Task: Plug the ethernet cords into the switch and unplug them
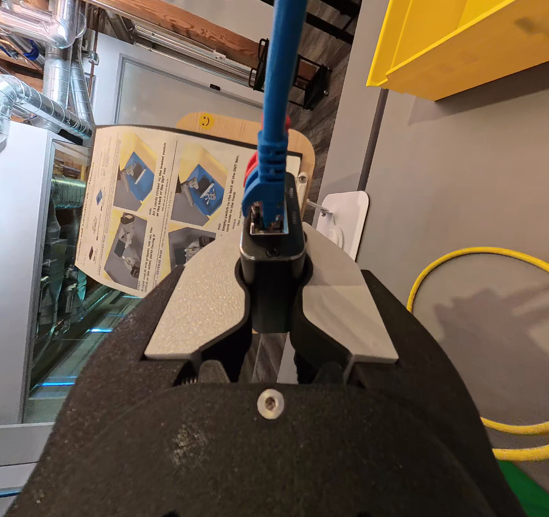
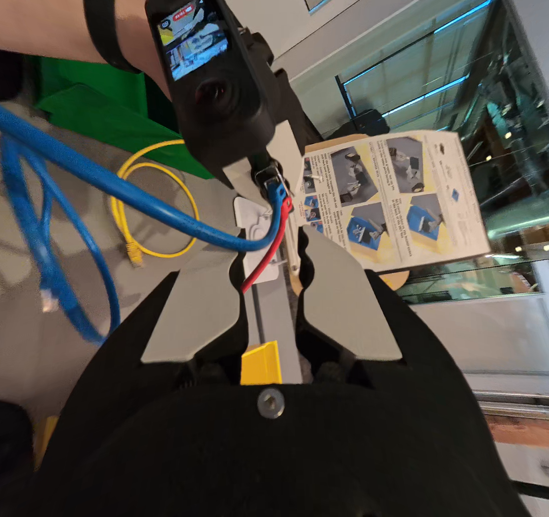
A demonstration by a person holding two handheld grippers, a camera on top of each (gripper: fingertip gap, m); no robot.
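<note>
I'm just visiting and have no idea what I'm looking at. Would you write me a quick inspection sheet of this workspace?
Surface: grey table top, mostly bare.
Job's things: black switch held off the table; blue cord and red cord plugged into it.
Clutter: yellow bin at the table's edge; green item; white stand base.
Grippers: left claw shut on the switch; right claw open, with the red cord running between its fingers.
Cables: yellow cord coiled loose on the table, unplugged; spare blue cord looped on the table.
Surroundings: instruction sheet on a wooden board; metal ducts; glass partitions.
</note>
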